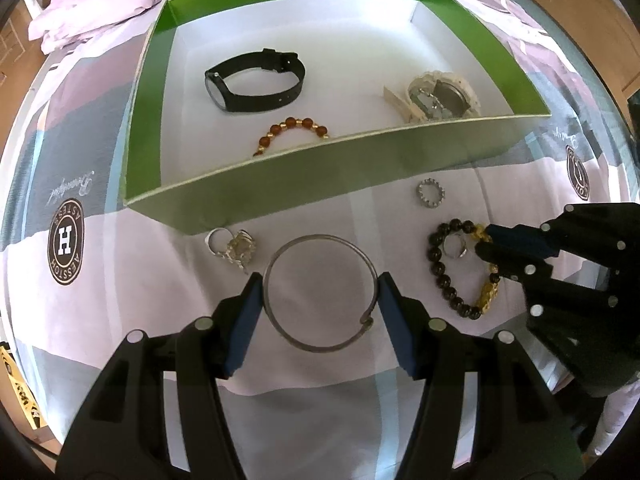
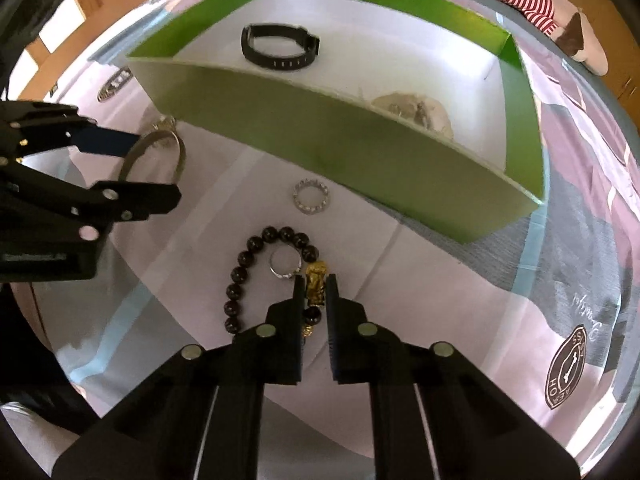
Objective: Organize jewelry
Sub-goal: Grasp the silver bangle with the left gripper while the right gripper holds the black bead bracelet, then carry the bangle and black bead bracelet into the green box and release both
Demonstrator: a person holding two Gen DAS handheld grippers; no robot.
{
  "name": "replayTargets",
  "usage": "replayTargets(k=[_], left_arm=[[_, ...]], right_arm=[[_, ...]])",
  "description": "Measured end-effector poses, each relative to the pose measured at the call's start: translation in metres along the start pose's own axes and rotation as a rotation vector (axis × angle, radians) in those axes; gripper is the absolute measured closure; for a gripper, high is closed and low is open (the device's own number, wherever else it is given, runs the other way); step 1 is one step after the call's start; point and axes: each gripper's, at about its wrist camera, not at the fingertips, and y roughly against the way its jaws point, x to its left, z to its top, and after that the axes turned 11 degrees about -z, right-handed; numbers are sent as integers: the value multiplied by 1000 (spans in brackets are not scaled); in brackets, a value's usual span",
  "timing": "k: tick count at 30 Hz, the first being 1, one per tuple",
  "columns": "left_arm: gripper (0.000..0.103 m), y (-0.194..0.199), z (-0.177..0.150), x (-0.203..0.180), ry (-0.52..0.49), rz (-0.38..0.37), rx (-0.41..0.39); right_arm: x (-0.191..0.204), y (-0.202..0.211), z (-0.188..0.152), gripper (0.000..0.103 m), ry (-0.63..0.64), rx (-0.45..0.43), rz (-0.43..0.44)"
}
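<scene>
Both grippers set on jewelry in front of the green box

The left gripper (image 1: 320, 312) stands open with the silver bangle (image 1: 321, 292) lying flat between its two pads, each pad just beside or touching the ring's outer edge, so closing would pinch it across its width. The bangle is a thin grey metal hoop with a small knot at its near right. The right gripper (image 2: 314, 292) has its fingers narrowed around the gold charm (image 2: 316, 284) of the black bead bracelet (image 2: 256, 276); the charm's long axis runs along the fingers, though a firm grip cannot be confirmed. A small silver ring (image 2: 285, 266) lies inside the bead loop, just left of the fingertips. The green box (image 1: 360, 168), holding a black watch (image 1: 256, 80), sits straight ahead of both.
</scene>
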Motion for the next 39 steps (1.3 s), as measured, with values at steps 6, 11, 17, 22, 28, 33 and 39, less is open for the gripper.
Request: replayTargets(k=[6, 11, 17, 22, 28, 33, 39], left_arm=[[44, 26, 6, 0, 5, -15, -60], [44, 60, 15, -7, -6, -23, -162], [44, 79, 34, -11, -12, 14, -244], [44, 87, 56, -5, 1, 35, -308], [44, 58, 75, 18, 63, 45, -259], [44, 38, 75, 26, 72, 60, -216], [37, 44, 72, 25, 63, 61, -234]], right_arm=[[-9, 45, 5, 94, -31, -103, 37], [-17, 81, 10, 94, -64, -207, 52], [-39, 116, 24, 94, -156, -358, 77], [-53, 130, 45, 94, -195, -454, 37], [-67, 86, 59, 94, -260, -380, 17], [-79, 51, 59, 94, -316, -284, 29], [-79, 53, 57, 75, -315, -277, 43]])
